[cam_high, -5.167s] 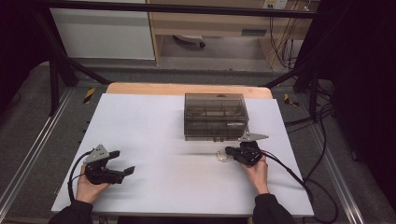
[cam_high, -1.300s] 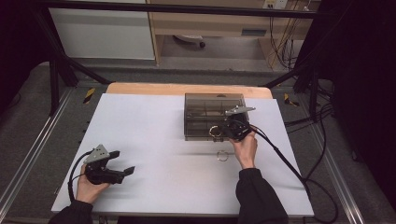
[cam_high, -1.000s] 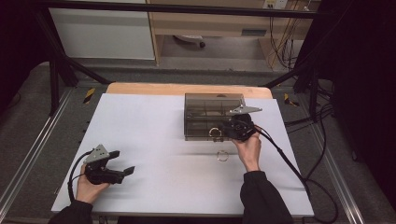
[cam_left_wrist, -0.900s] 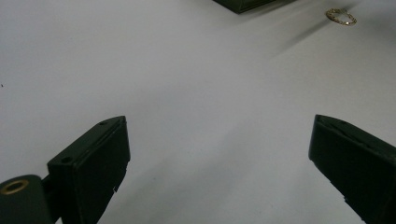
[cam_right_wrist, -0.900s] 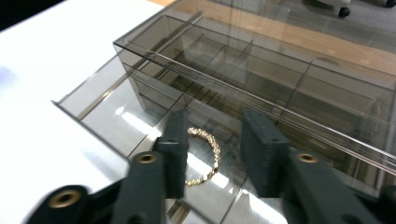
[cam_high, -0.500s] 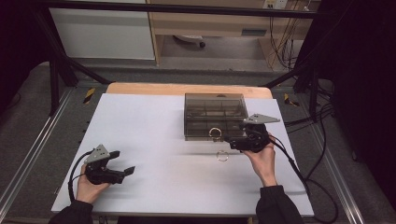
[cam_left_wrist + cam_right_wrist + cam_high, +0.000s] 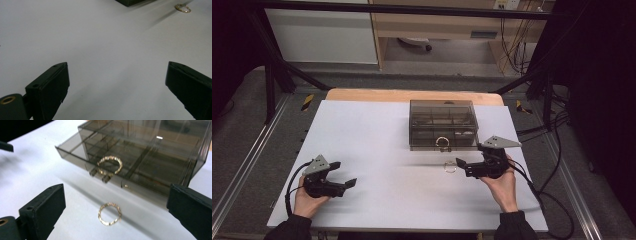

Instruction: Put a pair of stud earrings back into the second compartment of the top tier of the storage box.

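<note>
Item: thin gold ring-shaped bracelet (image 7: 109, 213) on white table (image 7: 377, 140) before smoked translucent plastic drawer box (image 7: 150, 155); my right gripper (image 7: 112, 220) gapes wide, left gripper (image 7: 117, 92) likewise; I'd descend squarely, straddling its rim.

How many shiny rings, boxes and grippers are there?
Rings: 2, one in the drawer, one on the table
Boxes: 1
Grippers: 2, left, right
Total: 5
</note>
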The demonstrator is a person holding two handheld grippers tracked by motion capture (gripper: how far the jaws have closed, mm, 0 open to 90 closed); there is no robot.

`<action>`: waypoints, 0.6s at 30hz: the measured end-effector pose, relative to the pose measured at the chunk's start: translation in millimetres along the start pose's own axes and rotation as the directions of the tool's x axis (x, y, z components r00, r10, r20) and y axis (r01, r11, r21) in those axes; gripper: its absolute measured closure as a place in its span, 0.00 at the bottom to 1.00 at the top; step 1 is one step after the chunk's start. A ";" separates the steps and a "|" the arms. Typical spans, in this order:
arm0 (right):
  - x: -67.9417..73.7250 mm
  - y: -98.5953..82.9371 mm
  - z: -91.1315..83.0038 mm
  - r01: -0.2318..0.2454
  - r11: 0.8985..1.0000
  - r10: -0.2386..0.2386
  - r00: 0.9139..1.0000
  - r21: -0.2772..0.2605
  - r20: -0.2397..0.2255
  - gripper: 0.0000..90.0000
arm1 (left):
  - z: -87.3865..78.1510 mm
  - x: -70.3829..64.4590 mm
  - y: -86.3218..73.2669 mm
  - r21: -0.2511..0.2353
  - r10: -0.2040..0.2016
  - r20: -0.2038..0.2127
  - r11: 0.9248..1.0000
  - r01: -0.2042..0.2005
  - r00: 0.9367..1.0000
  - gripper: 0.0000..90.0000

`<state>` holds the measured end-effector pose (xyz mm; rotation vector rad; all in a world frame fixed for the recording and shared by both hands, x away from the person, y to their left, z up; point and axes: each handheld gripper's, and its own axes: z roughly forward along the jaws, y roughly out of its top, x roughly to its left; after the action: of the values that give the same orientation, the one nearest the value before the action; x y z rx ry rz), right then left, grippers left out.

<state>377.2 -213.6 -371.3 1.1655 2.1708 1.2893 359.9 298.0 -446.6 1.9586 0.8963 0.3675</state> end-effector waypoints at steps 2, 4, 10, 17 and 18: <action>-0.2 -2.6 0.1 0.001 1.000 -0.001 1.000 0.002 0.000 0.02 | 0.1 -0.1 0.0 0.001 -0.001 -0.001 1.000 0.001 1.000 0.06; -0.1 -8.5 0.7 -0.003 1.000 0.003 1.000 0.013 -0.002 0.02 | 0.1 -0.2 -0.1 0.001 -0.001 -0.001 1.000 0.001 1.000 0.06; -2.0 -23.3 6.7 -0.010 0.999 0.011 1.000 0.037 -0.011 0.01 | 0.2 -0.1 -0.1 0.002 0.000 -0.001 1.000 0.000 1.000 0.06; -1.7 -37.4 17.0 -0.003 0.998 0.004 1.000 0.056 -0.017 0.01 | 0.5 -0.2 -0.1 0.003 0.001 -0.001 1.000 -0.001 1.000 0.06; -1.7 -37.4 17.0 -0.003 0.998 0.004 1.000 0.056 -0.017 0.01 | 0.5 -0.3 -0.1 0.004 0.001 0.000 1.000 -0.001 1.000 0.06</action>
<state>371.7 -214.7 -412.0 1.1838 2.2312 1.2521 359.9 297.5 -447.0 1.9622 0.8970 0.3671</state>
